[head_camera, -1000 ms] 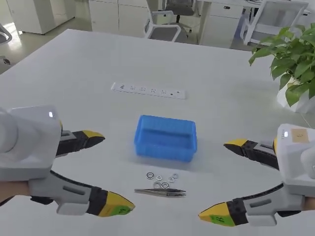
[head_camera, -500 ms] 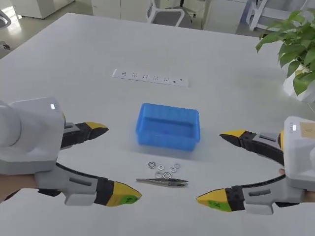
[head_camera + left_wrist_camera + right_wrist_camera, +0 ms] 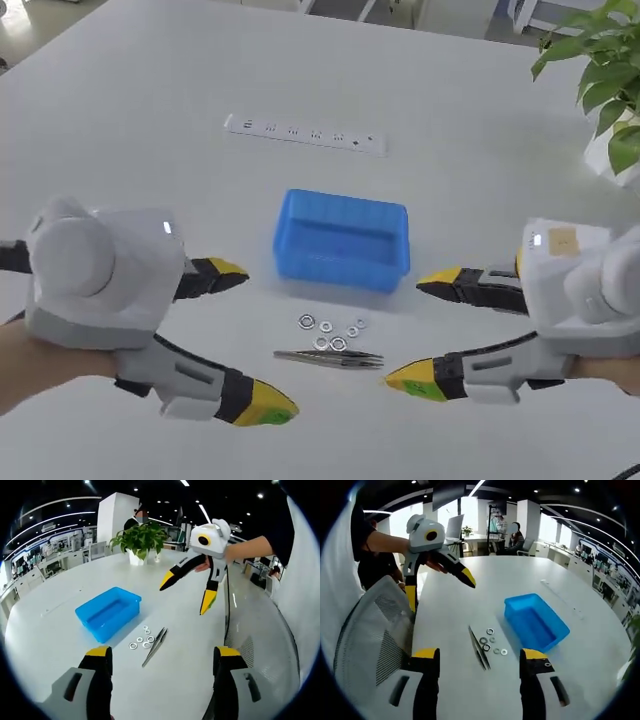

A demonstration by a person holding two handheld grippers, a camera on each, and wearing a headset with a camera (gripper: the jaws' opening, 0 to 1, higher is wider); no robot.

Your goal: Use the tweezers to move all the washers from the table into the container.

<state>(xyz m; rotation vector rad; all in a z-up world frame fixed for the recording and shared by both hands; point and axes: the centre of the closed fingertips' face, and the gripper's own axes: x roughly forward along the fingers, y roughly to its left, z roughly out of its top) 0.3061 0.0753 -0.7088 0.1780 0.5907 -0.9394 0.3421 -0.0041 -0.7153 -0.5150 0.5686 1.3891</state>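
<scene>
A blue container (image 3: 342, 240) stands mid-table. Just in front of it lie several small metal washers (image 3: 330, 332), with the steel tweezers (image 3: 328, 357) flat on the table at their near side. My left gripper (image 3: 265, 342) hovers open to the left of the tweezers, holding nothing. On the other side my right gripper (image 3: 405, 332) is open and holds nothing too. In the left gripper view the container (image 3: 107, 612), washers (image 3: 141, 641) and tweezers (image 3: 154, 646) lie ahead of the spread jaws. The right gripper view has the tweezers (image 3: 479, 648) and washers (image 3: 491, 641) between its jaws, with the container (image 3: 536, 621) beyond.
A white power strip (image 3: 305, 134) lies behind the container. A potted plant (image 3: 600, 80) stands at the table's far right corner. A mesh office chair (image 3: 375, 630) is at the table's near edge in the right gripper view. White tabletop surrounds the washers.
The head camera has tipped downward. Both grippers have drawn inward toward the tweezers and washers, still open. The washers, tweezers and container have not moved.
</scene>
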